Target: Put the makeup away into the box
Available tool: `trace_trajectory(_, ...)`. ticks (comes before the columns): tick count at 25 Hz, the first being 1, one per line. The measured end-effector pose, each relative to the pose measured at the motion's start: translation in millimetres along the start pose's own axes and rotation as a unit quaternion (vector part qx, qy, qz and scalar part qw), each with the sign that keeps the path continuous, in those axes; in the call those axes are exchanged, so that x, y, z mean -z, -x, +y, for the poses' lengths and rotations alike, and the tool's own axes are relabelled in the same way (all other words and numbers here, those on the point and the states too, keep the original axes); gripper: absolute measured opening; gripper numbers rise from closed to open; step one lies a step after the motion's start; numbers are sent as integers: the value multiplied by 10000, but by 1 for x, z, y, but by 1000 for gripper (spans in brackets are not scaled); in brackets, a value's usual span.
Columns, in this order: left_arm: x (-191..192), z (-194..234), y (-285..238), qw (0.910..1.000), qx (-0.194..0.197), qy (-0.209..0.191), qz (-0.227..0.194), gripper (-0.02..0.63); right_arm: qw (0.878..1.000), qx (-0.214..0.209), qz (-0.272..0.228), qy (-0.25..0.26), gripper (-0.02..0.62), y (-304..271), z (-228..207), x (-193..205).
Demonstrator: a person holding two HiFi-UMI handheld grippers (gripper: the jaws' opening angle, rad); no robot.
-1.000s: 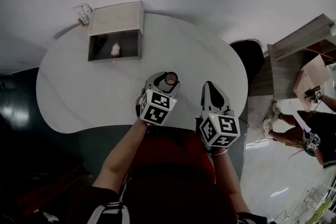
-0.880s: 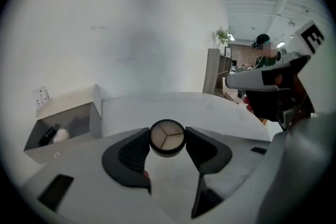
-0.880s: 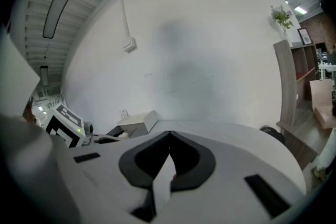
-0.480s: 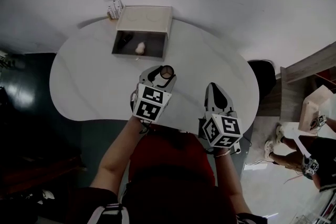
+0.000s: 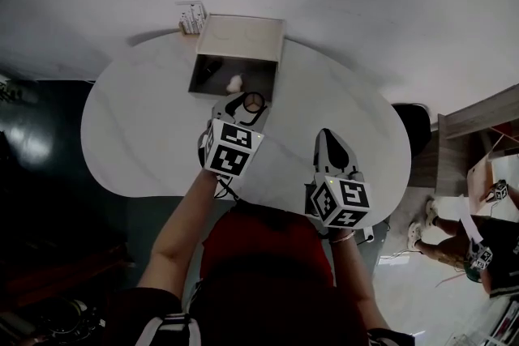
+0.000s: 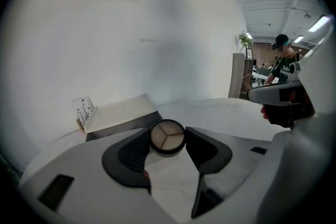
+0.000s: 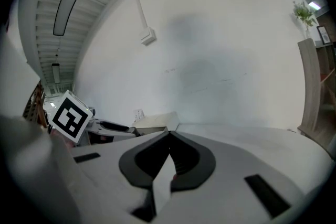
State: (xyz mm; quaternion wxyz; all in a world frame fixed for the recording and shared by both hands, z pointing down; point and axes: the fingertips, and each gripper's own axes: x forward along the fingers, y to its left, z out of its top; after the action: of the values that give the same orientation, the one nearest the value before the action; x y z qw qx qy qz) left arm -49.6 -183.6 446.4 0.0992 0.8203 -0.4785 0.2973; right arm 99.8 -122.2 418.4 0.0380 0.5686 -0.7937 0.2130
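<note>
1. Two pairs of tongs hang over the white table [image 5: 138,134]. Nearest the person, the right tongs [image 7: 168,136] are pinched fully together with nothing between them. They trail behind and to the right of the left pair and seem to have no part in this step.
2. Ahead of them, the left tongs [image 5: 246,104] hold a round compact [image 6: 167,137] by its rim. The jaws stand wide around it, and its face, split into three wedges, is turned back toward the handle.
3. Over the last second the left tongs have carried the compact forward and a little upward, from mid-table to just short of the box's mouth. The carry looks almost finished. What remains, by my reading, is to reach inside and let go.
4. One box [image 5: 241,35] sits just beyond the left tips, with its open side facing the tongs and its pale top panel above.
   - A small pale thing [image 5: 234,83] already lies inside, just ahead and slightly left of the compact.
   - Farther left in the box is a darker shape, too dim to name.
   - The stretch of box floor straight ahead of the tips looks free enough for the compact.
5. Beyond the box, off its far left corner, a small white card stand [image 5: 192,16] sits against the wall, well clear of both pairs.
</note>
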Motion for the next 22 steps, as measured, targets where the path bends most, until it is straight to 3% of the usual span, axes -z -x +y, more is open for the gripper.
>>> trace_trajectory(12,-19,50,-49,9992,322,-227,24,235,9994,280,203,10,12,-42,15,4)
trace_trajectory(22,-2,59,-92,9942,835,-459,502,235,9978,489,450,-78,12,-69,10,14)
